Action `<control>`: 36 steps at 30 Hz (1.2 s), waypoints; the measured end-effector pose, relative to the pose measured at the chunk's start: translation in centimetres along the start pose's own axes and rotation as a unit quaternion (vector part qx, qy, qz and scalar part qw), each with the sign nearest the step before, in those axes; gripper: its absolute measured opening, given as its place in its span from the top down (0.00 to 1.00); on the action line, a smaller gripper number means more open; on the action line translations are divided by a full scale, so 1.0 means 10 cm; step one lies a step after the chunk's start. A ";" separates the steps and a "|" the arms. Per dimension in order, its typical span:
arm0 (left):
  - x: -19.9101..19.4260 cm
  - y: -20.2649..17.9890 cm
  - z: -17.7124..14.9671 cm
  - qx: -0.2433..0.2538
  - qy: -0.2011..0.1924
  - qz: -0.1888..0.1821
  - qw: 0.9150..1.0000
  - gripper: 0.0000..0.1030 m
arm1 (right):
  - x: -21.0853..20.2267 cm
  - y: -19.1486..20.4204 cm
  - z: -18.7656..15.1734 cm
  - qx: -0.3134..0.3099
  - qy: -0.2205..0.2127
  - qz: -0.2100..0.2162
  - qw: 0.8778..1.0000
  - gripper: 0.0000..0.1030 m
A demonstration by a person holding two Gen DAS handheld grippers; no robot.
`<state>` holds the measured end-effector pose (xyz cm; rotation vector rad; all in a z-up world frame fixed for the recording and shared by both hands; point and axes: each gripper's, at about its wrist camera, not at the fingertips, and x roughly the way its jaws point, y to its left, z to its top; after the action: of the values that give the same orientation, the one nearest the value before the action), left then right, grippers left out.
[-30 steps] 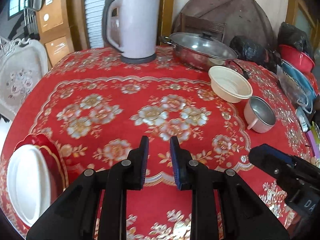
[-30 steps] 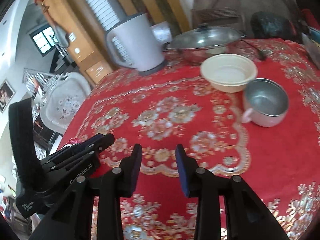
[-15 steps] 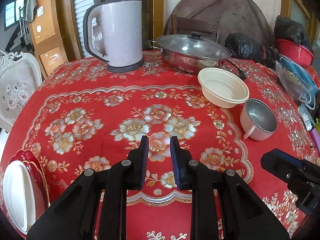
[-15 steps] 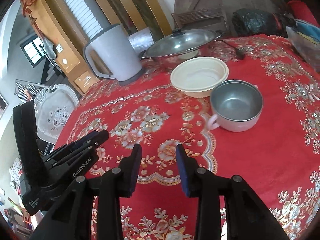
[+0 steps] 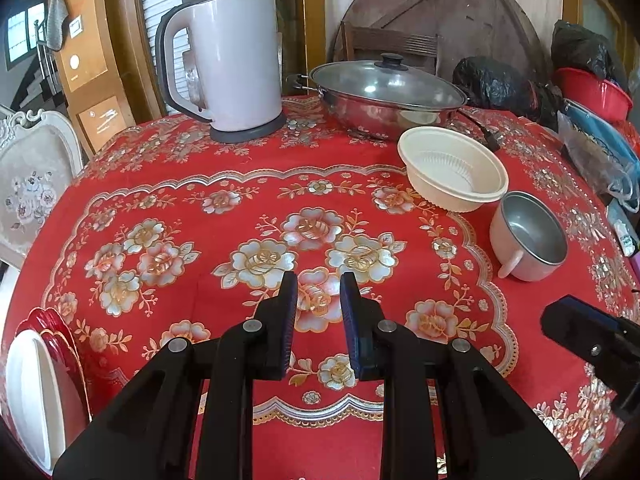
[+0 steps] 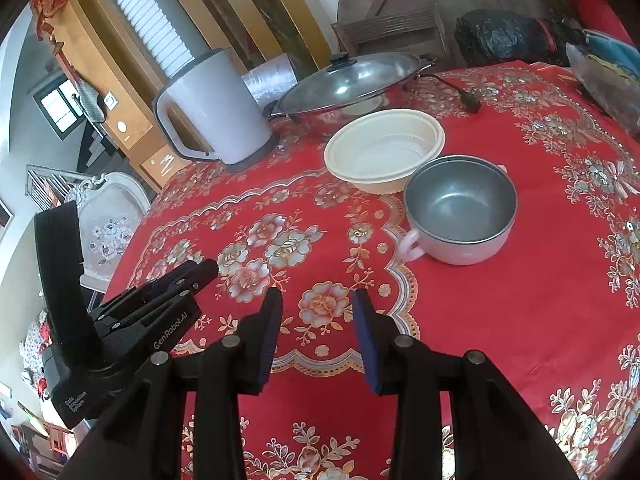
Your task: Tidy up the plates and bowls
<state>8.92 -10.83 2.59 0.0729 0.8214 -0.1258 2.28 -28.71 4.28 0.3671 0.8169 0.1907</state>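
A cream plastic bowl (image 5: 454,168) sits on the red floral tablecloth (image 5: 240,208), and a pink metal-lined cup bowl (image 5: 528,236) with a handle stands just in front of it. Both also show in the right wrist view, the cream bowl (image 6: 384,148) and the pink bowl (image 6: 460,208). A white plate on a red plate (image 5: 36,384) lies at the table's left edge. My left gripper (image 5: 318,316) is open and empty over the table's middle. My right gripper (image 6: 318,332) is open and empty, short of the pink bowl.
A white kettle (image 5: 228,64) and a lidded steel wok (image 5: 384,92) stand at the back of the table. Black bags (image 5: 500,80), a red basin (image 5: 596,92) and plastic bags crowd the back right. A white chair (image 5: 28,180) stands to the left.
Both grippers have moved forward over the table, so the bowls look nearer. The right gripper's jaws have opened wider. Nothing on the table has moved.
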 end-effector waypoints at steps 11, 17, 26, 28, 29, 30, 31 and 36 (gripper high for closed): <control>0.04 -0.03 -0.03 0.005 0.003 -0.003 1.000 0.79 | -0.08 -0.11 0.02 0.020 -0.010 -0.007 1.000 0.61; 0.03 -0.01 -0.06 0.003 0.005 -0.017 1.000 0.79 | -0.13 -0.12 0.01 0.030 -0.012 -0.013 0.999 0.60; -0.09 0.06 -0.10 -0.002 0.001 -0.031 1.000 0.79 | -0.28 0.00 -0.01 0.028 -0.028 -0.019 0.999 0.60; -0.10 0.06 -0.10 -0.001 0.000 -0.031 1.000 0.79 | -0.29 0.00 -0.02 0.029 -0.029 -0.017 0.999 0.60; -0.10 0.05 -0.10 0.000 -0.001 -0.030 1.000 0.79 | -0.29 0.00 -0.02 0.030 -0.029 -0.016 0.999 0.60; -0.11 0.05 -0.09 0.000 -0.002 -0.029 1.000 0.79 | -0.28 -0.01 -0.01 0.031 -0.029 -0.015 0.999 0.60; -0.11 0.05 -0.09 -0.002 -0.003 -0.028 1.000 0.79 | -0.27 -0.01 -0.02 0.031 -0.029 -0.014 0.999 0.60; -0.10 0.07 -0.07 -0.013 -0.003 -0.030 0.999 0.79 | -0.24 -0.03 0.00 0.030 -0.026 -0.012 0.999 0.59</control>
<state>7.82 -10.01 2.84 0.0239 0.8203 -0.1729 0.71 -29.70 5.76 0.4165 0.7764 0.1348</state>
